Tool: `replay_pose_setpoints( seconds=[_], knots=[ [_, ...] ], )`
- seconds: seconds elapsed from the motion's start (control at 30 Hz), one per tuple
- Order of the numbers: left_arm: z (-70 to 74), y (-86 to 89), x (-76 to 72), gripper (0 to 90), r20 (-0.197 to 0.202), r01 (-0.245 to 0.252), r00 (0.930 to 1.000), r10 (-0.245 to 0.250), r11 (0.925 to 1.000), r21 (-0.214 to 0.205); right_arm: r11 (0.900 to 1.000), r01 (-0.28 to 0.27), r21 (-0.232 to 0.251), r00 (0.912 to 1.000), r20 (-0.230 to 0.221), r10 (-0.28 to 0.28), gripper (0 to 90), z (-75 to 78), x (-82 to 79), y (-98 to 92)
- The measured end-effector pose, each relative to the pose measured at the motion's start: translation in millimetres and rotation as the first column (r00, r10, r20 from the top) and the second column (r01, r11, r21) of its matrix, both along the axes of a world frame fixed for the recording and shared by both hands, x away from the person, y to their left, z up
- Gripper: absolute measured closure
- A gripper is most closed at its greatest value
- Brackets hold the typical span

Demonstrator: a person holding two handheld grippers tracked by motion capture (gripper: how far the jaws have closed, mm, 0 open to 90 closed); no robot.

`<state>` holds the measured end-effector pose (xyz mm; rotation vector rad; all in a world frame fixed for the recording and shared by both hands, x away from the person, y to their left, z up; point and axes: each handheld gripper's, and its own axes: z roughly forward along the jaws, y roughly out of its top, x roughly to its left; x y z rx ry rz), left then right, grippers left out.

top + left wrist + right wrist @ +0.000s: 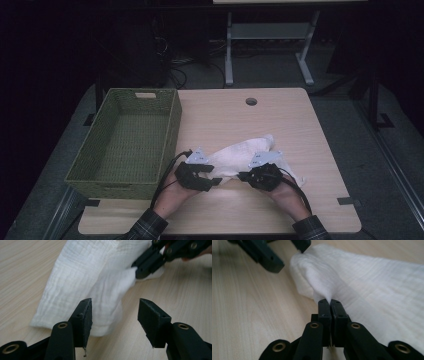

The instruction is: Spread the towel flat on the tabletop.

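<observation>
Right gripper point(330, 302) is pinching the near edge of the white cloth point(245, 152), lying mid-table beside the wicker basket point(100, 165), likely anchoring it while the left gripper point(114, 312) is hovering, jaws apart, at the cloth's corner.

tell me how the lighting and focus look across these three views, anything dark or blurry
High view: dim, room behind the table nearly black, white cloth the brightest patch. Left gripper view: evenly lit, cloth weave sharp, no glare. Right gripper view: the right gripper pinching the cloth is sharp, the left gripper beyond is soft.
</observation>
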<state>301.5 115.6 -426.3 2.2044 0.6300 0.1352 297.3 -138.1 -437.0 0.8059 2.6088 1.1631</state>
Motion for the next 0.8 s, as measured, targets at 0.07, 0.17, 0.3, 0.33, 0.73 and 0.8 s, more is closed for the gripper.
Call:
replay_pose_setpoints(
  seconds=[0.07, 0.17, 0.3, 0.33, 0.73, 0.8],
  knots=[
    [1.2, -1.3, -1.3, 43.0, 0.010, 0.005, 0.9999, -0.005, 1.0000, 0.002, 0.9995, 0.008, 0.032, 0.9999, 0.012, -0.008, 87.6, 9.2, 1.5, -4.9],
    [3.4, -2.5, -2.7, 42.4, 0.024, 0.003, 0.9997, -0.002, 1.0000, -0.007, 0.9964, 0.022, 0.081, 0.9995, 0.023, -0.024, 87.7, 26.5, 2.4, -11.8],
    [7.4, 0.7, -2.4, 41.8, 0.040, -0.009, 0.9991, 0.010, 0.9997, -0.024, 0.9911, 0.010, 0.133, 0.9994, 0.030, -0.014, 87.8, 50.4, 0.5, -18.8],
    [8.5, 1.3, -2.3, 41.8, 0.045, -0.014, 0.9989, 0.016, 0.9994, -0.032, 0.9899, -0.005, 0.142, 0.9994, 0.034, 0.000, 87.8, 55.5, -0.2, -20.1],
    [43.3, 6.9, 2.0, 84.2, 0.094, 0.053, 0.9946, -0.043, 0.9925, -0.110, 0.9849, -0.043, 0.168, 0.9991, 0.011, 0.042, 87.3, 72.5, -7.1, -35.2],
    [45.0, 1.8, 9.3, 84.4, 0.065, 0.070, 0.9958, -0.064, 0.9928, -0.098, 0.9857, -0.017, 0.168, 0.9998, -0.007, 0.019, 87.1, 66.4, -1.3, -40.5]
  ],
)
